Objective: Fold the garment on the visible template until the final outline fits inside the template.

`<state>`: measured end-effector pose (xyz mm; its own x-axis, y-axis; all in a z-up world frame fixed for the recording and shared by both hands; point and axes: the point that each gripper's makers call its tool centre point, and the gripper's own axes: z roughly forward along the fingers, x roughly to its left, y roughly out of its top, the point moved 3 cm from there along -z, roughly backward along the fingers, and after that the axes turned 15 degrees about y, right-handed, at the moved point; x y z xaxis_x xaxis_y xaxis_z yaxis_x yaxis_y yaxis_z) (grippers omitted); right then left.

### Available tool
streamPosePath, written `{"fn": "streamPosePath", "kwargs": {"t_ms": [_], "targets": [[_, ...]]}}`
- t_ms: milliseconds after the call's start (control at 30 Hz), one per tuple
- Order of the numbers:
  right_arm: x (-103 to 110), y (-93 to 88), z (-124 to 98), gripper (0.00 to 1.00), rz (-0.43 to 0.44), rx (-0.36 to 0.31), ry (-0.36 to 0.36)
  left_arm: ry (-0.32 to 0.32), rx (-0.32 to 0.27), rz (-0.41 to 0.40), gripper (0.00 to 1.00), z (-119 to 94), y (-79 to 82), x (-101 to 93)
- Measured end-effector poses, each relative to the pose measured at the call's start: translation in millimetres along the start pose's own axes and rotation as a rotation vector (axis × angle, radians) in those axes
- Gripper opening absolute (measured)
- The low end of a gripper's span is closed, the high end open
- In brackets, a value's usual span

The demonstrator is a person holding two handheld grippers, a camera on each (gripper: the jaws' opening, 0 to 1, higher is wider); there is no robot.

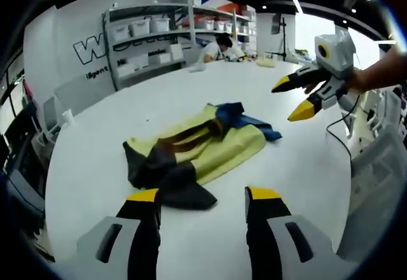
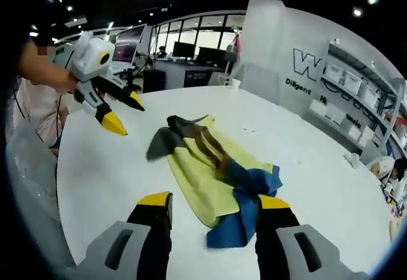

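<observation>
A crumpled garment [image 1: 197, 149] of yellow, dark grey, blue and brown cloth lies spread on the white table [image 1: 89, 165]. In the left gripper view my left gripper [image 1: 202, 197] stands open just short of the garment's dark grey end, with nothing between its jaws. My right gripper [image 1: 290, 99], held by a hand, hovers open above the table beyond the blue end. In the right gripper view the right gripper [image 2: 214, 200] is open over the blue part of the garment [image 2: 203, 172]. The left gripper [image 2: 126, 114] hangs open at the upper left, clear of the cloth.
Shelves with white bins [image 1: 159, 25] stand behind the table, and a person [image 1: 222, 46] sits at its far side. A small cup [image 2: 235, 83] stands near the table's edge. Desks with monitors [image 2: 191, 51] lie beyond. The person holding the grippers [image 2: 35, 102] stands at the table's rim.
</observation>
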<state>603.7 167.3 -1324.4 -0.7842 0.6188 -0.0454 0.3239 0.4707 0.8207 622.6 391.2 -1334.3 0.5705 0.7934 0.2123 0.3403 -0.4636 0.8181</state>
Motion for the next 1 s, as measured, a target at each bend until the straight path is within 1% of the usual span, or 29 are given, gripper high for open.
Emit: {"fn": "streamPosePath", "kwargs": {"t_ms": [233, 333, 533, 767, 1000], "targets": [[-6, -1.3, 5, 0.48, 0.023, 0.0, -0.005, -0.015, 0.014, 0.053, 0.51, 6, -1.7, 0.2], [-7, -2.4, 8, 0.48, 0.046, 0.0, -0.001, -0.018, 0.02, 0.063, 0.52, 9, -2.8, 1.0], [-9, -1.0, 12, 0.48, 0.048, 0.002, -0.001, -0.023, 0.03, 0.084, 0.53, 15, -4.3, 3.1], [-13, 0.6, 18, 0.48, 0.038, 0.015, 0.008, -0.028, 0.035, 0.082, 0.53, 22, -2.3, 6.4], [-18, -2.0, 21, 0.47, 0.038, 0.032, 0.016, -0.028, 0.043, 0.068, 0.53, 29, -1.4, 12.1]]}}
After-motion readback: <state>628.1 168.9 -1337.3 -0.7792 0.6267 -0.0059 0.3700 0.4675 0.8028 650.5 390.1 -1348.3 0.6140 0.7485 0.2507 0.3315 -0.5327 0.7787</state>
